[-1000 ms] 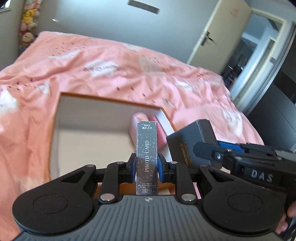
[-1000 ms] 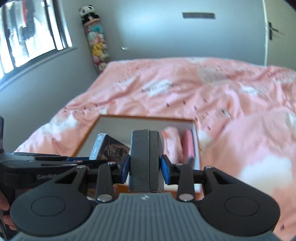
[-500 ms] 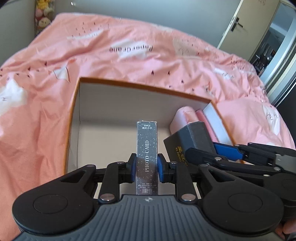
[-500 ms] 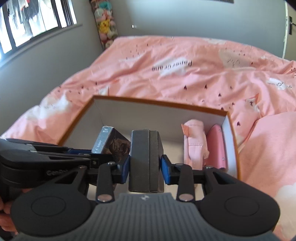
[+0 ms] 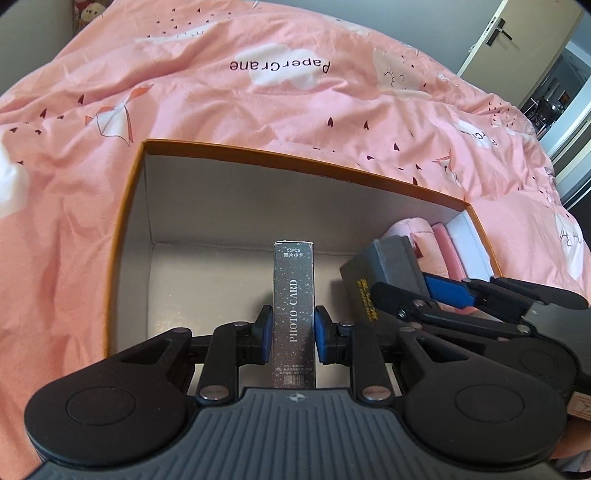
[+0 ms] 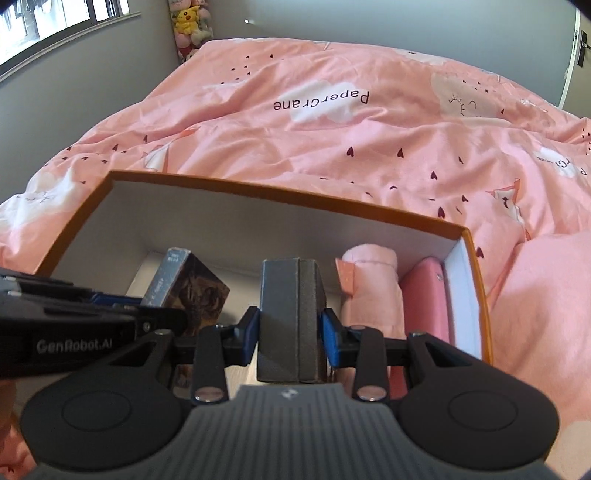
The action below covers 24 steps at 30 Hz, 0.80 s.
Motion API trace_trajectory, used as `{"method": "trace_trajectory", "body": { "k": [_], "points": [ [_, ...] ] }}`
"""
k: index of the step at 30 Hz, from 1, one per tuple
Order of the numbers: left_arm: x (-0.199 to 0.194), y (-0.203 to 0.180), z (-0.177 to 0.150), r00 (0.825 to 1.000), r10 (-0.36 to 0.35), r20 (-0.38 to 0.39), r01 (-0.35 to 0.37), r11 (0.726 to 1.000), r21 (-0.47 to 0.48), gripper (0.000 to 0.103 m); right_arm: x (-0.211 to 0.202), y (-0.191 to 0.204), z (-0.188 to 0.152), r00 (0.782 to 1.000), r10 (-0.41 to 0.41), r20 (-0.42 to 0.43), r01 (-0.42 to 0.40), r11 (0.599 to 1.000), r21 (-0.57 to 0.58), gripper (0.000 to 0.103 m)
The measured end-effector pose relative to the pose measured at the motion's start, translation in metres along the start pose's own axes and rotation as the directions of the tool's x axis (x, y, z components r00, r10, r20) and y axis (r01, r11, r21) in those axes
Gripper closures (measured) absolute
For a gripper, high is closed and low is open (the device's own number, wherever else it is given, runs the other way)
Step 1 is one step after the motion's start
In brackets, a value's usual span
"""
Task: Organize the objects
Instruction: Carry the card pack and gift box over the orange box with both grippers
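Observation:
My left gripper [image 5: 293,334] is shut on a dark sparkly box marked PHOTO CARD [image 5: 293,306], held upright over the open orange-rimmed cardboard box [image 5: 258,151]. My right gripper [image 6: 291,334] is shut on a dark grey box [image 6: 291,317], also over the cardboard box [image 6: 258,192]. Each held item shows in the other view: the grey box [image 5: 391,269] to the right, the photo card box [image 6: 192,291] to the left. A rolled pink cloth [image 6: 369,288] and a pink case [image 6: 424,295] lie inside against the right wall.
The cardboard box sits on a bed with a pink duvet [image 5: 295,92]. Plush toys [image 6: 188,26] hang in the far corner by a window. A door [image 5: 517,40] stands at the far right. The box's left floor [image 5: 207,288] is bare.
Both grippers have tilted down and moved forward over the cardboard box, so its inside fills more of each view. Both still hold their boxes.

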<state>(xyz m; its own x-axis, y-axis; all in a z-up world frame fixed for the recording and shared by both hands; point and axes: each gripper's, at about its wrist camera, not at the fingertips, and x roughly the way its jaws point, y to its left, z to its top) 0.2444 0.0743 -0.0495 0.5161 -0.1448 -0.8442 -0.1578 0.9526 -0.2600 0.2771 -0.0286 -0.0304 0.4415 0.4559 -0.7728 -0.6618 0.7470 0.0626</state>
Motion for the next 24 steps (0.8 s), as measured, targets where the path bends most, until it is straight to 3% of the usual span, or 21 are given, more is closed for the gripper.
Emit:
{"method": "trace_trajectory", "body": {
  "k": [11,15,24],
  "points": [
    [0.018,-0.002,0.011,0.999,-0.014,-0.035,0.014,1.0,-0.011,0.078,0.027,-0.019,0.012,1.0,-0.017,-0.017,0.018,0.996,0.085,0.066],
    [0.022,-0.006,0.014,0.999,-0.017,-0.038,0.017,1.0,-0.006,0.078,0.017,-0.018,0.013,1.0,-0.008,0.017,0.007,0.998,0.062,0.059],
    [0.041,-0.021,0.02,0.998,0.012,-0.063,-0.012,1.0,-0.007,0.078,-0.037,-0.025,0.004,0.993,-0.007,0.121,0.001,0.999,0.053,0.058]
  ]
}}
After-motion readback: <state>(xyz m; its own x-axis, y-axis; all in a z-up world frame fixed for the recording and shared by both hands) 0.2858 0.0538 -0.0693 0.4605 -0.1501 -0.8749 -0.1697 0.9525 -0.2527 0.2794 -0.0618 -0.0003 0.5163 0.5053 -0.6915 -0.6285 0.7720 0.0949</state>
